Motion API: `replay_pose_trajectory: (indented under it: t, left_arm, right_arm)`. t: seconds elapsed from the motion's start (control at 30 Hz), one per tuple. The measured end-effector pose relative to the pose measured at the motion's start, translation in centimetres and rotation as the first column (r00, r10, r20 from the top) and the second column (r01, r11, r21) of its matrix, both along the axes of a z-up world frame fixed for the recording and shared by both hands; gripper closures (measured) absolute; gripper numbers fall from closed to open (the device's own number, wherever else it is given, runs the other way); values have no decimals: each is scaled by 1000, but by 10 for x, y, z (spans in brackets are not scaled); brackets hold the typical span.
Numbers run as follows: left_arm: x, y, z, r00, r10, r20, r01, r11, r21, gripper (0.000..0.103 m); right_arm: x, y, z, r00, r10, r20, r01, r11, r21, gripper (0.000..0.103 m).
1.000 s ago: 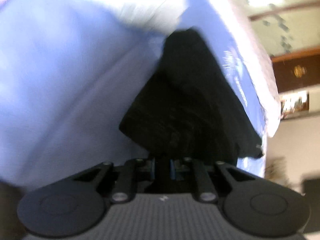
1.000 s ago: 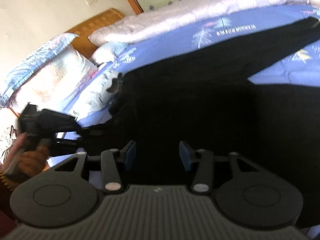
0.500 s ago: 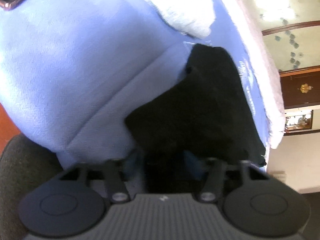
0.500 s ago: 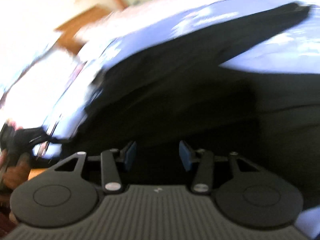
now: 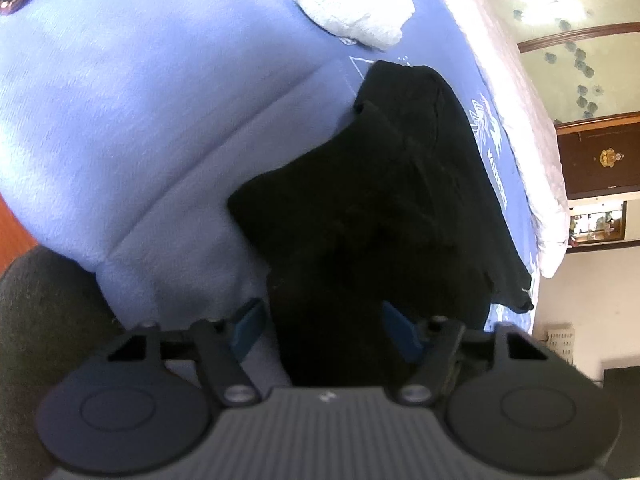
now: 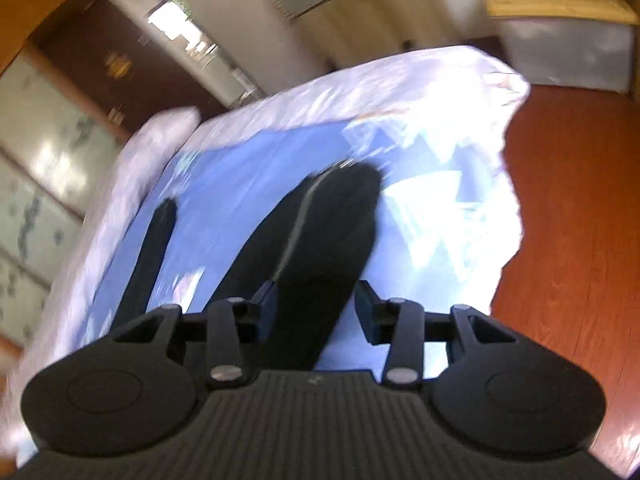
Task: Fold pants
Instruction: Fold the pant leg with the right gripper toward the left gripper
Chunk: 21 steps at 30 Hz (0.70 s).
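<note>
Floor: reddish wood point(image 6: 568, 240), frame right | Bed: blue sheet point(image 5: 140, 120) | Far wall: dark wooden cabinet point(image 5: 600, 156), upper right

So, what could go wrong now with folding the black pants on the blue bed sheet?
The left gripper is closing with the black pants bunched between its fingers; it may pinch the blue bed sheet too. The right gripper is closing above one leg, with the view blurred, so it might grab off-centre and skew the fold.
</note>
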<state>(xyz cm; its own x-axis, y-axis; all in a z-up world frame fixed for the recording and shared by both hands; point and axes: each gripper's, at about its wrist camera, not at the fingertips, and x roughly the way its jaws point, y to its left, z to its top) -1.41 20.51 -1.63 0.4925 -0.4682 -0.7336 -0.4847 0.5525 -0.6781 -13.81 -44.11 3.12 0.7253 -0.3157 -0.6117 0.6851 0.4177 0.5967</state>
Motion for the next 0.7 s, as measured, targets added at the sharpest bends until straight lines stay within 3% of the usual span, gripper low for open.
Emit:
replay_pose_trajectory:
  t: [0.1, 0.27, 0.33, 0.37, 0.5, 0.57, 0.63, 0.7]
  left_arm:
    - [1, 1, 2, 1000, 11, -2, -11, 1000, 1, 53]
    - [0, 4, -1, 999, 25, -26, -25, 1000, 10, 82]
    - [-1, 4, -2, 999, 28, -35, -27, 999, 16, 89]
    - [-1, 5, -3, 999, 30, -36, -29, 999, 15, 92]
    - [1, 4, 2, 999, 26, -35, -25, 999, 24, 95]
    - [2, 5, 8, 999, 29, -28, -28, 999, 21, 95]
    - [4, 10, 18, 999, 45, -7, -45, 999, -17, 95]
    - [9, 16, 30, 998, 67, 21, -65, 996, -57, 95]
  right_arm:
    - [6, -6, -7, 1000, 4, 2, -4, 1000, 4, 57]
    - [20, -14, -21, 1000, 12, -21, -12, 1000, 6, 57]
    - [29, -17, -24, 1000, -1, -30, 2, 1000, 7, 58]
    - [31, -18, -25, 999, -3, -36, 3, 1000, 3, 62]
    - [41, -19, -21, 996, 20, -92, -24, 999, -39, 97]
    - [39, -25, -16, 998, 18, -59, -19, 1000, -10, 97]
    - [32, -31, -3, 999, -16, 43, 14, 999, 47, 97]
    - [34, -33, 15, 994, -24, 104, 20, 999, 47, 97]
